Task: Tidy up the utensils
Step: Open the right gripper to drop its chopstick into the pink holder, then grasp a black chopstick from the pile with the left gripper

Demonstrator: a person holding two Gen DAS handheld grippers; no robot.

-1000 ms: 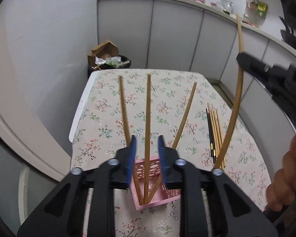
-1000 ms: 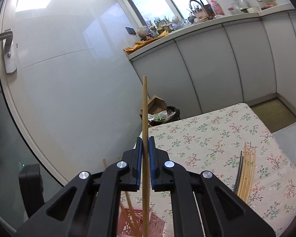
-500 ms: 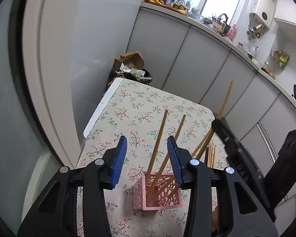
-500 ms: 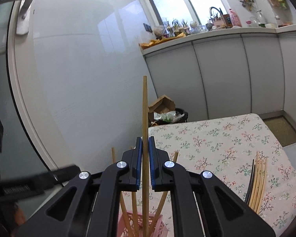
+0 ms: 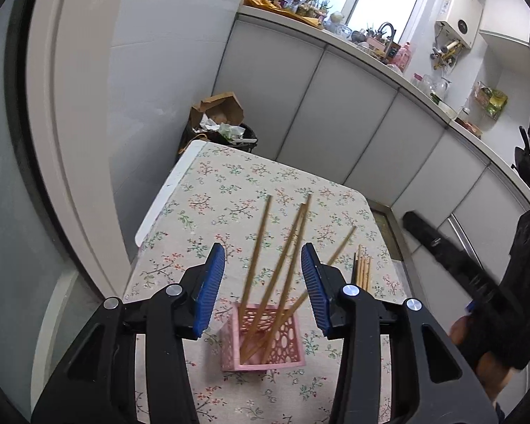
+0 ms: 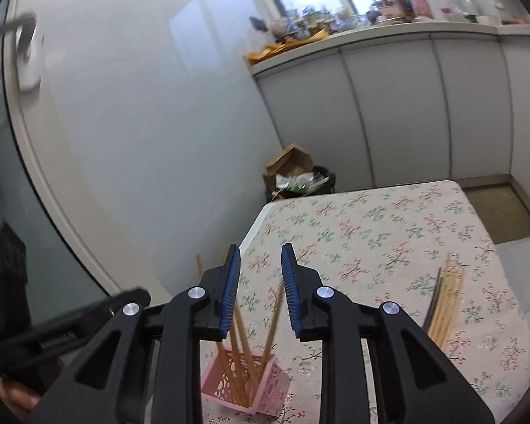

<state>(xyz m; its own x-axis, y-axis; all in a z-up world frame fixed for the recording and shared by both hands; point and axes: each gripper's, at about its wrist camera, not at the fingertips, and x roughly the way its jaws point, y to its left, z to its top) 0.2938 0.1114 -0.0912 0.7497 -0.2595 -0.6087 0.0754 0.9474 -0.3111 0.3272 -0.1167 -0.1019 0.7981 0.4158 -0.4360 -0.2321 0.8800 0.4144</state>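
A pink openwork basket (image 5: 265, 351) (image 6: 265, 388) stands on the floral tablecloth with several wooden chopsticks (image 5: 256, 268) (image 6: 238, 357) leaning in it. My left gripper (image 5: 263, 279) hovers open above the basket with nothing between its pads. My right gripper (image 6: 259, 284) is also above the basket. Its jaws are opening, and no pad presses on anything. A chopstick shows below the gap, standing in the basket. One of the right gripper's fingers (image 5: 438, 243) reaches in from the right in the left wrist view. Loose chopsticks (image 5: 362, 270) (image 6: 445, 304), one of them dark, lie bundled on the cloth.
The table (image 5: 159, 205) has a white edge at its left, close to a pale wall. Beyond its far end stands a black bin with cardboard (image 5: 222, 123) (image 6: 296, 176). Grey cabinets (image 5: 335, 123) run along the back under a cluttered counter.
My right gripper's jaws have parted and let go of the upright chopstick, which now stands in the basket. My left gripper has opened wider, risen and rolled.
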